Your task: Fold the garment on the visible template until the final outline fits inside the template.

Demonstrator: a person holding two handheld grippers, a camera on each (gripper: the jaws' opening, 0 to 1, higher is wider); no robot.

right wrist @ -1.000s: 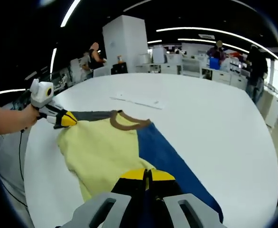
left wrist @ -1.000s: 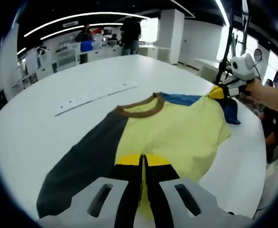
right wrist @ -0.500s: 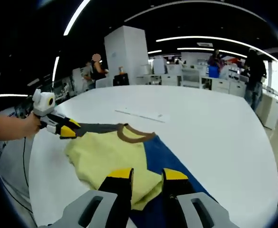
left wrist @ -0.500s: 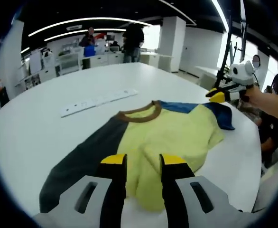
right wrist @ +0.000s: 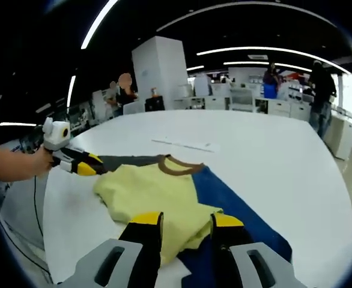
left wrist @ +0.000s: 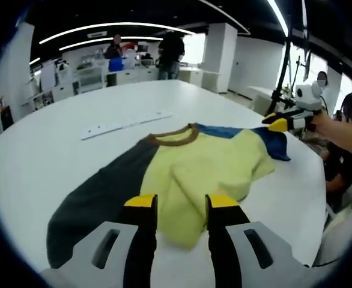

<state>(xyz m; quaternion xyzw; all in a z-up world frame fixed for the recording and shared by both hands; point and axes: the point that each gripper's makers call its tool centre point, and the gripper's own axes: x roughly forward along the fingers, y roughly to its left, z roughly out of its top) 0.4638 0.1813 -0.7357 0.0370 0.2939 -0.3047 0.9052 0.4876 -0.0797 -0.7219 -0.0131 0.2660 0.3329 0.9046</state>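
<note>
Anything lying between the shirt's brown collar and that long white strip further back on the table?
No: in the left gripper view only bare white table separates the brown collar from the white strip.

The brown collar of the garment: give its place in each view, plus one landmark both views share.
Left gripper view: the brown collar sits just above centre, at the far end of the yellow panel.
Right gripper view: the brown collar sits just right of centre, above the jaws.
Shared landmark: the long white strip on the table beyond the collar.
</note>
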